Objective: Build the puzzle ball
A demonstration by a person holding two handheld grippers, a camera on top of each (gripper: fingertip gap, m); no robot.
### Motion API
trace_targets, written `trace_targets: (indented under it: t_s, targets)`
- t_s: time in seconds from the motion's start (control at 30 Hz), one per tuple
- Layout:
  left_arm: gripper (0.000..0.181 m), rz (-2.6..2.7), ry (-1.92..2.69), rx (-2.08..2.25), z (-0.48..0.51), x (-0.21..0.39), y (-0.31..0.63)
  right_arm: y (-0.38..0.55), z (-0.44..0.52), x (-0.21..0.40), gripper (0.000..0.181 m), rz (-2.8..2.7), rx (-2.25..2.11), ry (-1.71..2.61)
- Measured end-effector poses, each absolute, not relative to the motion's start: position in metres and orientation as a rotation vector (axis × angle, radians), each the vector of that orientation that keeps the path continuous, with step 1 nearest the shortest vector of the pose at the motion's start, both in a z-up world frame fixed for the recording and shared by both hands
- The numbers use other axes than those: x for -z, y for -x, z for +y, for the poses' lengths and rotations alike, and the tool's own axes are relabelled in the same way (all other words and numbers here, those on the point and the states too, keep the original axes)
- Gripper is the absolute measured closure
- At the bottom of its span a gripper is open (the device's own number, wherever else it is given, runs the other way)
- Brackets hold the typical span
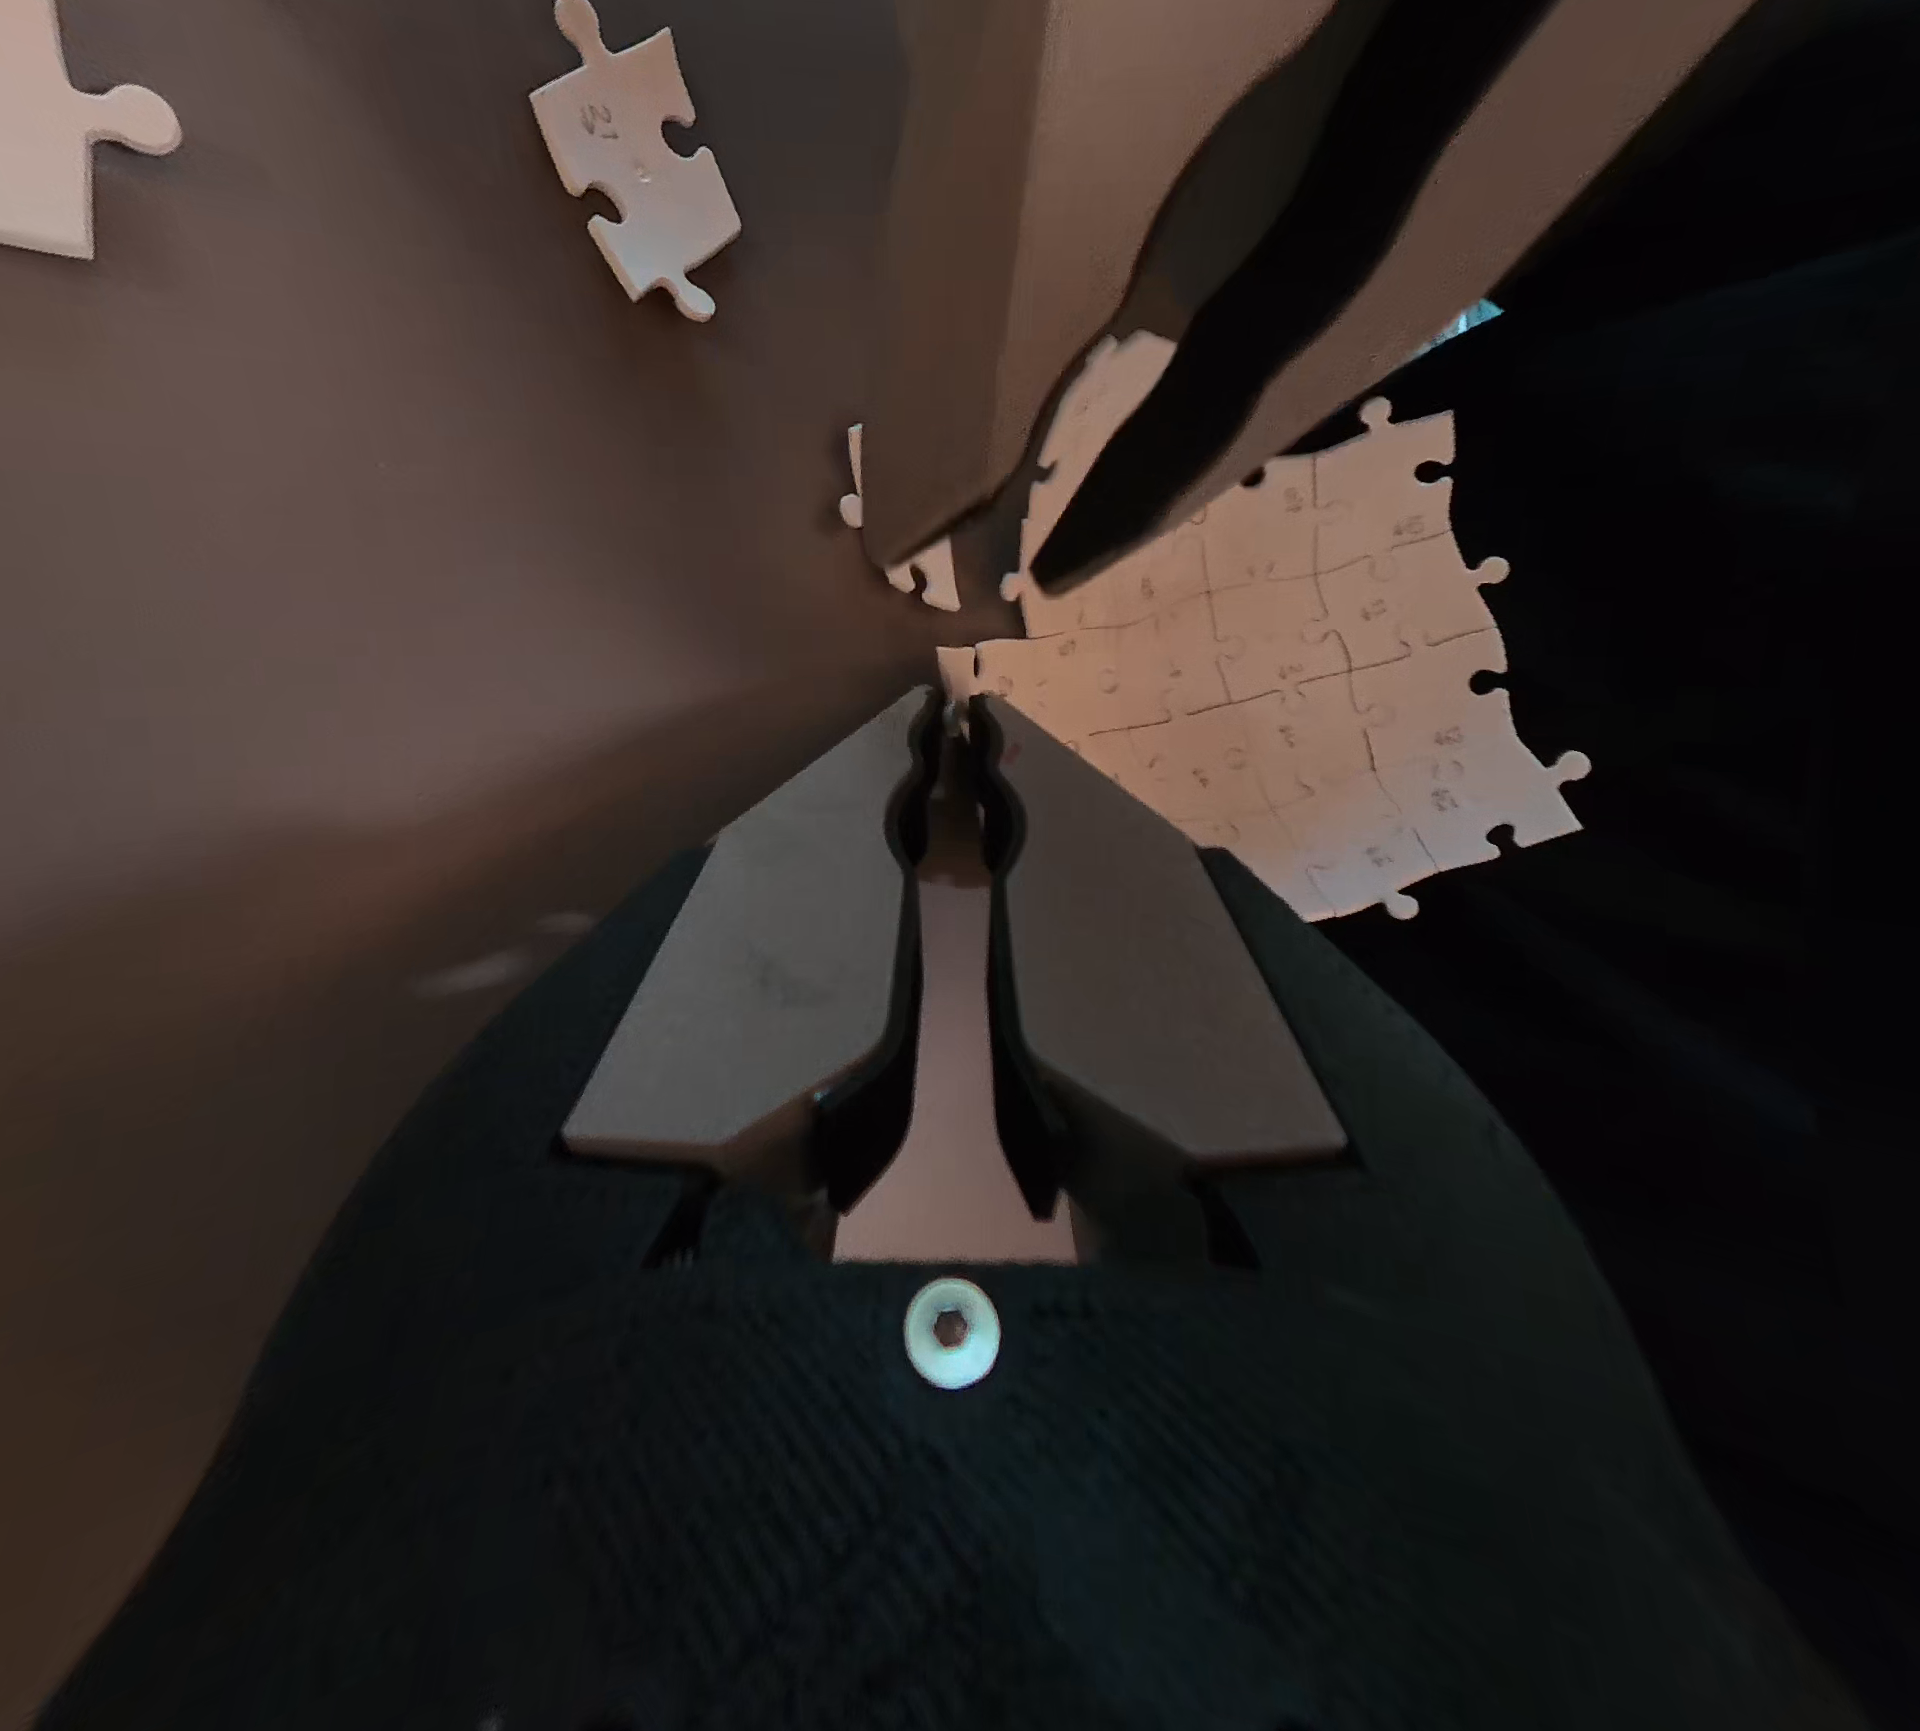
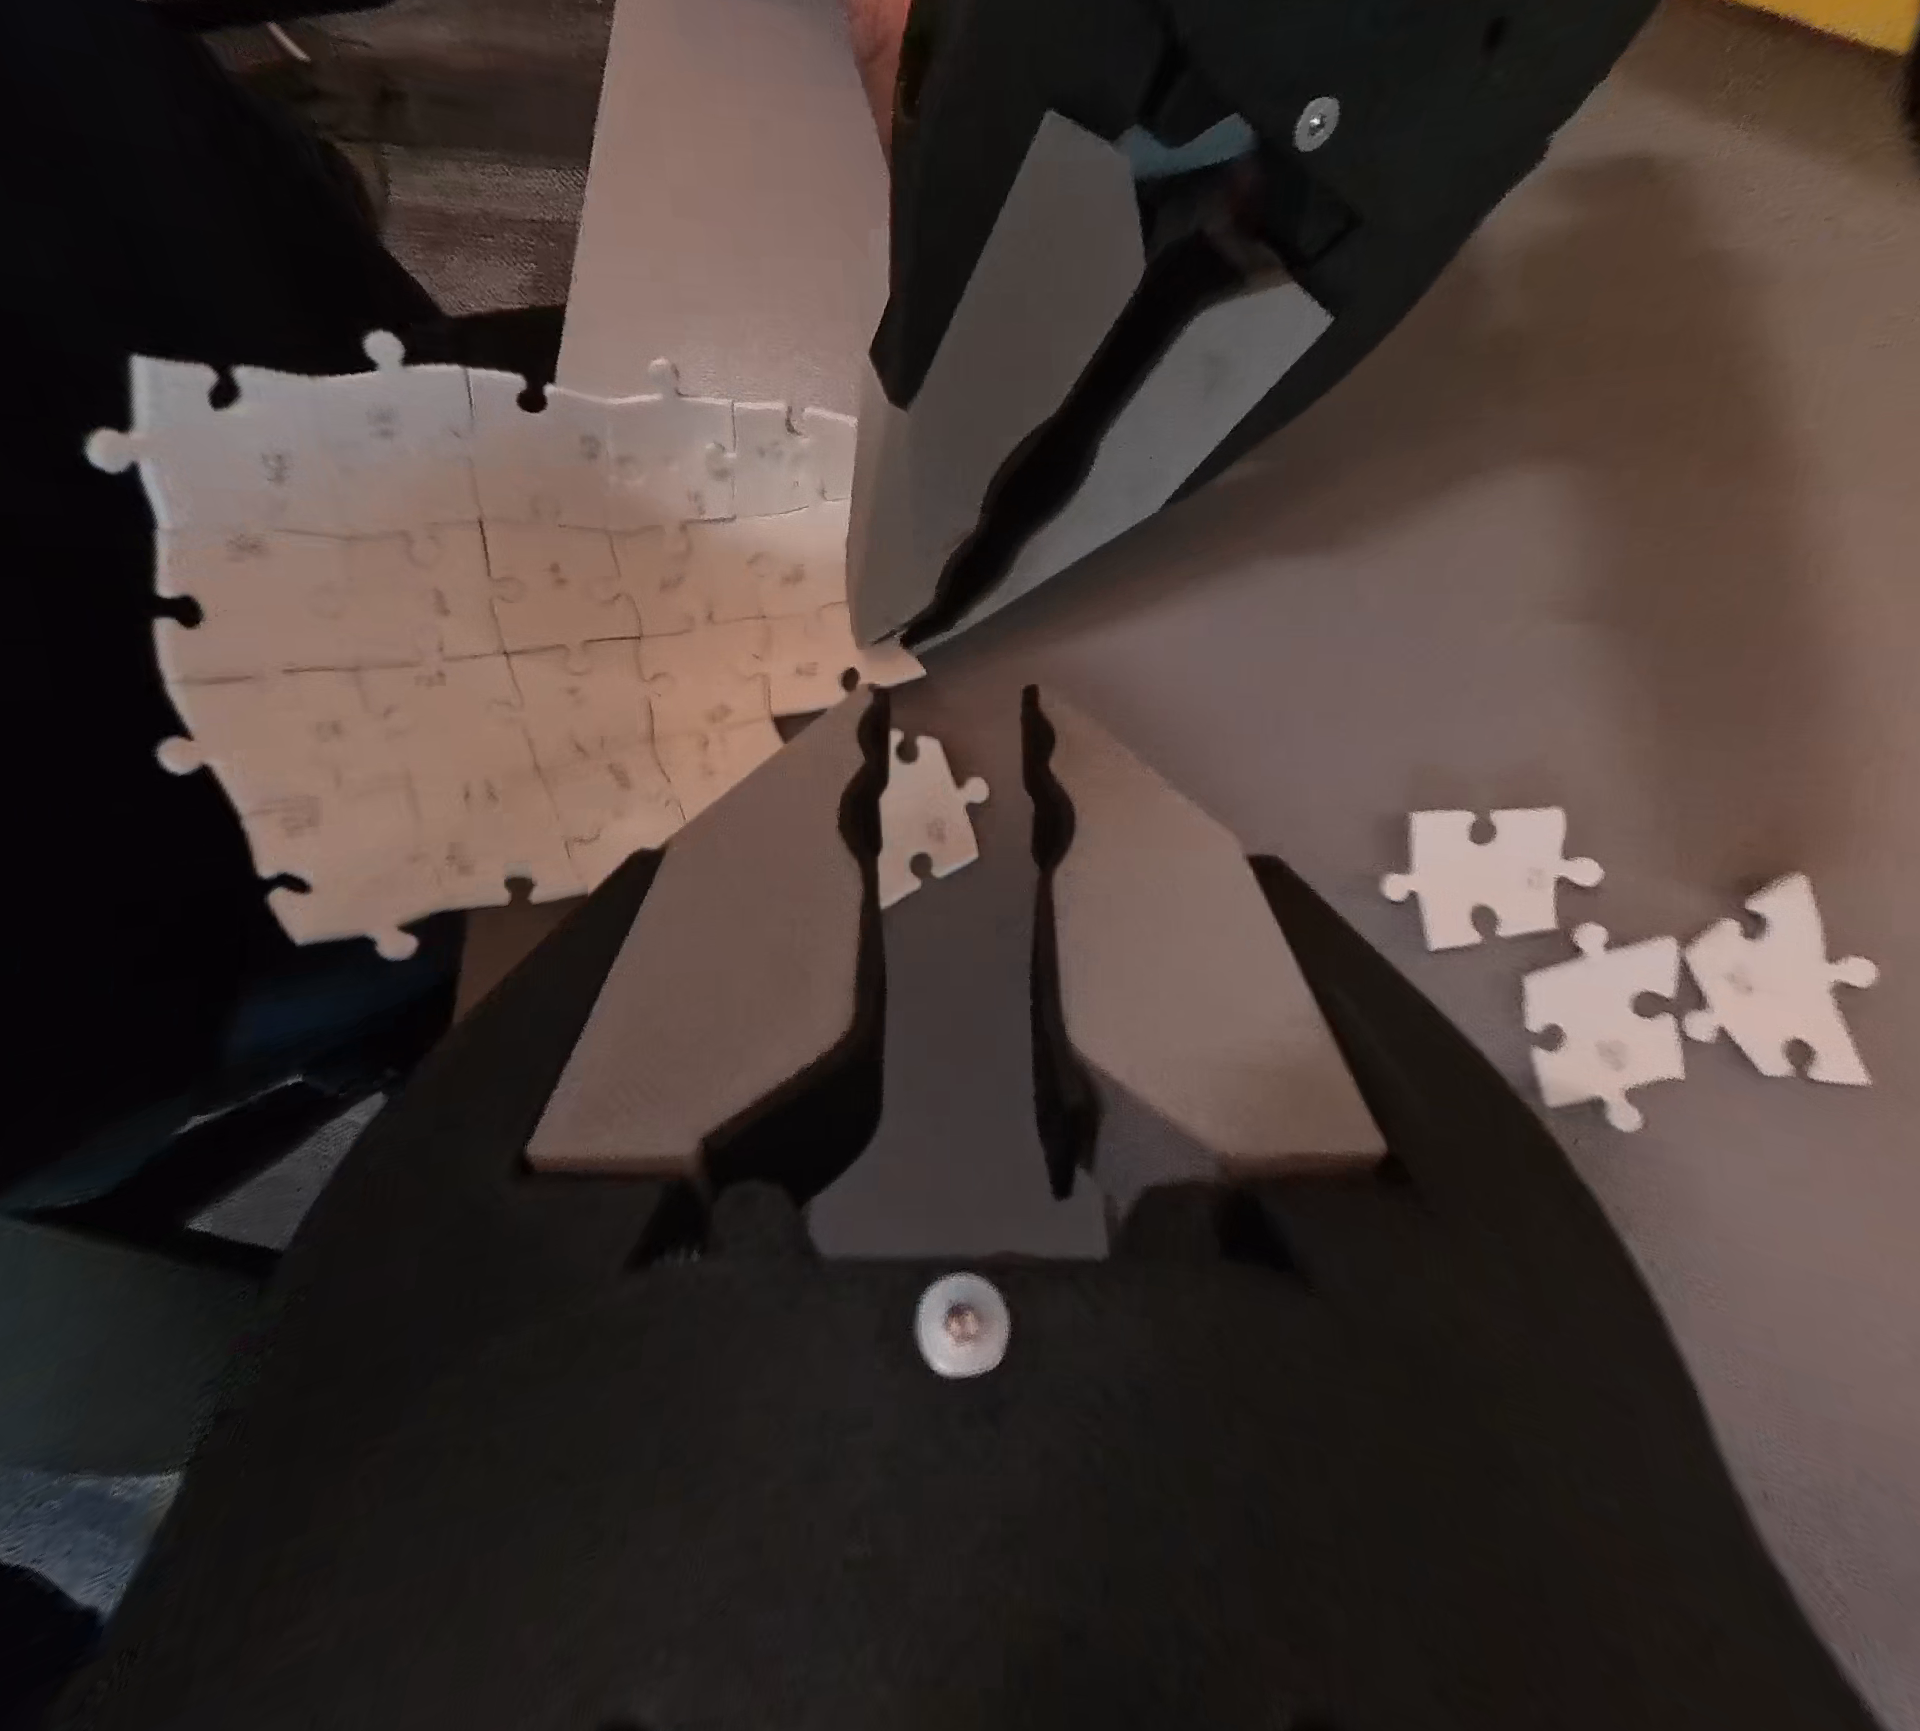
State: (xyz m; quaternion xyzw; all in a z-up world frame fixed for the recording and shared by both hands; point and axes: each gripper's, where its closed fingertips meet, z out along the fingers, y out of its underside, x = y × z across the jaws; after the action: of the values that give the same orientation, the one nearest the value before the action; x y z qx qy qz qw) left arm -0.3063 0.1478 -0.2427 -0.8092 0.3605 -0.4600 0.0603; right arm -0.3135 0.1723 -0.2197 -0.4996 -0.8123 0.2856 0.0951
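At centre right of my left wrist view sits the assembled panel (image 1: 1299, 694), a curved sheet of interlocked white pieces that hangs out over the dark area beyond the table (image 1: 364, 590). My left gripper (image 1: 956, 710) is clenched on the panel's near corner, fingers nearly meeting on a small white tab. I judge this hold is there to steady the sheet and keep the joining edge lifted and exposed, since a sheet of loosely linked pieces would otherwise sag.

My right gripper (image 2: 956, 705) stands released, jaws apart with nothing between them. It hovers just above a loose piece (image 2: 930, 814) lying on the table right beside the panel's corner. That piece sits at the edge to be extended, so I judge it to be the next one in. In the left wrist view the same right gripper comes down from the upper right, its tips close over the panel's upper left corner.

Further out, three spare pieces (image 2: 1621, 975) lie clustered at the right of the right wrist view. Two more, a single piece (image 1: 634, 154) and a cropped piece (image 1: 62, 112), lie at the upper left of the left wrist view, all well apart from the work.
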Motion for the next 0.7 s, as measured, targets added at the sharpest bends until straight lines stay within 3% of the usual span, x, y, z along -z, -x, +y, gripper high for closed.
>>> trace_targets:
  t_s: [0.2, 0.4, 0.53, 0.7]
  targets:
    - [0.179, 1.108, 2.441, 1.374, 0.148, 0.243, 0.306, 0.314, 0.163, 0.241, 0.181, -2.424, -0.998, 1.659]
    - [0.179, 1.12, 2.441, 1.38, 0.145, 0.243, 0.305, 0.309, 0.156, 0.246, 0.18, -2.428, -1.163, 1.763]
    - [0.179, 1.123, 2.439, 1.373, 0.145, 0.243, 0.305, 0.311, 0.153, 0.237, 0.168, -2.395, -1.272, 1.761]
    - [0.179, 1.129, 2.431, 1.379, 0.145, 0.243, 0.302, 0.312, 0.148, 0.241, 0.176, -2.421, -1.269, 1.737]
